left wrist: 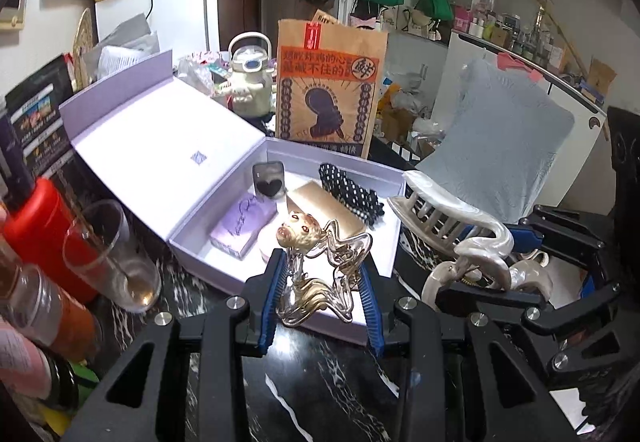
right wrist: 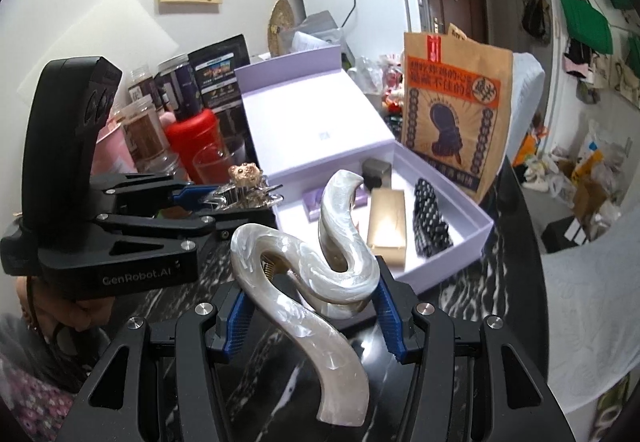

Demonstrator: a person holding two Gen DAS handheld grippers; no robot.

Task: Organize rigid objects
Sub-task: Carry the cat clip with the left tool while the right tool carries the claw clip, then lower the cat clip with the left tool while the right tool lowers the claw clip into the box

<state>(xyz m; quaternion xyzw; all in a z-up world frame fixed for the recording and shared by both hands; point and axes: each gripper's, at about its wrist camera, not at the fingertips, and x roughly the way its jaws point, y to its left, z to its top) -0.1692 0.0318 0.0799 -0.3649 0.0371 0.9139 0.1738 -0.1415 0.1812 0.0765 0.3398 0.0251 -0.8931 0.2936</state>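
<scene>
My left gripper [left wrist: 323,304] is shut on a clear and gold wavy hair claw [left wrist: 320,270] topped by a small beige animal head. It hangs above the near edge of an open lilac box [left wrist: 332,158]. My right gripper [right wrist: 313,322] is shut on a large pearl-white hair claw [right wrist: 320,262], held just right of the left one and near the box's front corner. Inside the box lie a purple packet [left wrist: 244,226], a gold box [left wrist: 324,202], a black dotted clip [left wrist: 352,190] and a dark case with a heart [left wrist: 270,180]. In the right wrist view, the left gripper [right wrist: 236,202] is at the left.
The box lid [left wrist: 160,130] leans open to the left. A brown paper bag [left wrist: 332,82] stands behind the box. A drinking glass [left wrist: 112,254], a red bottle [left wrist: 44,226] and jars crowd the left. A cream kettle [left wrist: 250,82] sits behind, and a grey-cushioned chair [left wrist: 508,134] at the right.
</scene>
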